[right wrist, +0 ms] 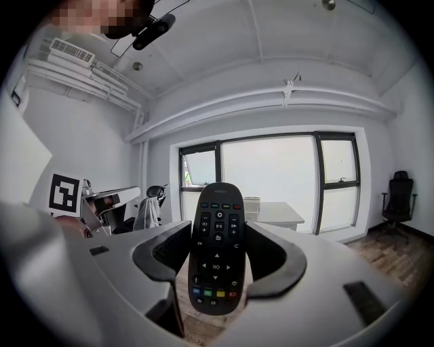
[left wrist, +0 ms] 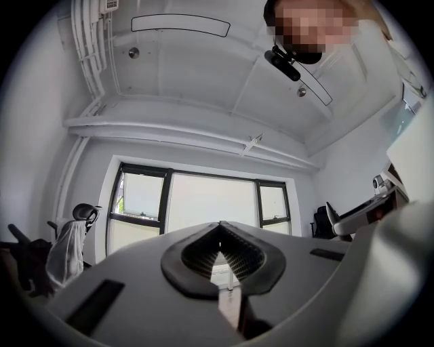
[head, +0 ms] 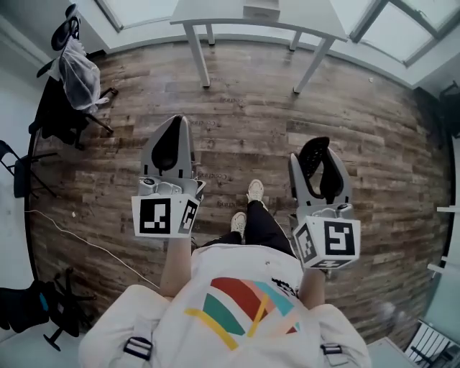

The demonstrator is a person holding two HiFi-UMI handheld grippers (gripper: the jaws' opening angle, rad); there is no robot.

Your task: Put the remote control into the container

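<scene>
Gripping remote — plank floor, white table

So the remote stands upright between the right gripper jaws. The left gripper is off to its left, well apart, with the person's shoes on the floor between them. Table straight ahead, chair far left.

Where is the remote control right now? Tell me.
In the right gripper view, the remote control stands upright, clamped between the fingers of the right gripper, buttons facing the camera, with the white table behind it.
</scene>
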